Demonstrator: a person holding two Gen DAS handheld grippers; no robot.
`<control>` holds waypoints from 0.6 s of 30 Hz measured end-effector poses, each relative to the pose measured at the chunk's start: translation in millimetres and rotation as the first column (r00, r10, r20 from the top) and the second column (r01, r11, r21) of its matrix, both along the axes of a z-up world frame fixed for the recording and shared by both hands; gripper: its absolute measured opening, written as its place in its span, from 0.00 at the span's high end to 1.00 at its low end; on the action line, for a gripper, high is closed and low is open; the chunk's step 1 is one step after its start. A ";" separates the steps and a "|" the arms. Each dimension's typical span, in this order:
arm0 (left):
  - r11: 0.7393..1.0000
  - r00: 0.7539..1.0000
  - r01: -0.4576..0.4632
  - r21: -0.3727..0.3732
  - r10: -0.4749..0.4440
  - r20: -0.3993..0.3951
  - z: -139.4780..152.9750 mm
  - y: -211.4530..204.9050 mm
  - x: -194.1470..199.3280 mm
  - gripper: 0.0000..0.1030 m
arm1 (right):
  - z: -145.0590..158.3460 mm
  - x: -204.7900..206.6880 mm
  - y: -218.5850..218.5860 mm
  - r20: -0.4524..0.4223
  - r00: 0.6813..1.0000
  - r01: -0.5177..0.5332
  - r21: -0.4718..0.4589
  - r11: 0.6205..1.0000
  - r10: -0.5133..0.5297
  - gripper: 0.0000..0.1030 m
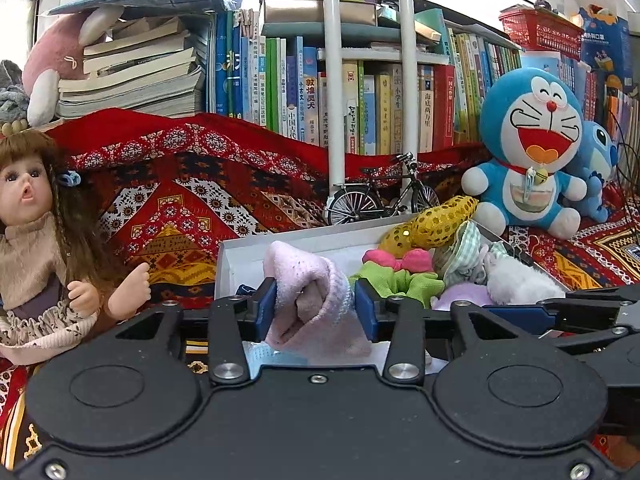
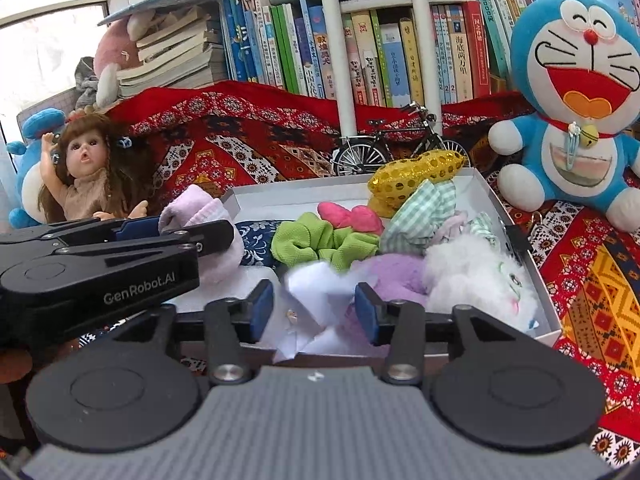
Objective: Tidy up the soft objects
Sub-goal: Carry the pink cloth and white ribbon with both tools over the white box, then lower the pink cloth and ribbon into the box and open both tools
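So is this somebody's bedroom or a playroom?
Probably a child's room or home playroom: packed bookshelves, a blue cat plush, a doll and a box of soft things.

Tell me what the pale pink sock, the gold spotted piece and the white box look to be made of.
Pale pink sock: soft knit, seemingly terry; fuzzy, matte, ribbed cuff.
Gold spotted piece: fabric covered in shiny sequins, judging by glinting round discs.
White box: probably cardboard; thin, stiff, matte walls with sharp folded corners.
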State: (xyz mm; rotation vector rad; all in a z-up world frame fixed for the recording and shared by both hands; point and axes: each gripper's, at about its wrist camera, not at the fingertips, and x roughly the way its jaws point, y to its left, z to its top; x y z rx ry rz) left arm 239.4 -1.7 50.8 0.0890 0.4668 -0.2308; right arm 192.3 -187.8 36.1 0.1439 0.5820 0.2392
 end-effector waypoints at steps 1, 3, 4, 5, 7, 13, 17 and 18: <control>1.000 1.000 0.000 -0.002 0.000 0.002 0.7 0.5 -0.6 0.58 | 1.2 -1.0 -0.1 0.003 1.000 0.001 -0.001 1.000 -0.001 0.38; 1.000 1.000 -0.002 -0.010 0.002 0.006 3.4 2.1 -2.9 0.56 | 3.6 -3.8 -0.3 0.011 1.000 0.003 0.000 1.000 -0.003 0.35; 1.000 1.000 -0.002 -0.015 0.002 0.007 4.6 2.9 -4.0 0.53 | 5.4 -5.6 -0.6 0.016 1.000 0.005 0.001 1.000 -0.005 0.34; 1.000 1.000 -0.001 -0.020 0.001 0.009 6.1 3.9 -5.5 0.50 | 6.7 -6.8 -1.0 0.019 1.000 0.007 0.001 1.000 -0.007 0.33; 1.000 1.000 0.001 -0.025 -0.001 0.015 8.9 5.1 -9.3 0.46 | 9.3 -10.0 -1.8 0.026 1.000 0.017 -0.003 1.000 -0.016 0.31; 0.999 0.999 0.000 -0.033 0.001 0.035 18.6 9.4 -23.6 0.34 | 15.3 -22.1 -7.4 0.046 0.998 0.050 -0.024 0.998 -0.049 0.25; 0.999 1.000 -0.011 -0.047 0.012 0.028 25.6 17.1 -39.0 0.21 | 19.1 -39.0 -15.6 0.059 0.996 0.075 -0.026 0.997 -0.073 0.21; 0.998 0.999 -0.011 -0.054 0.013 0.029 27.2 19.7 -44.6 0.21 | 20.2 -43.5 -17.1 0.063 0.995 0.079 -0.028 0.996 -0.077 0.20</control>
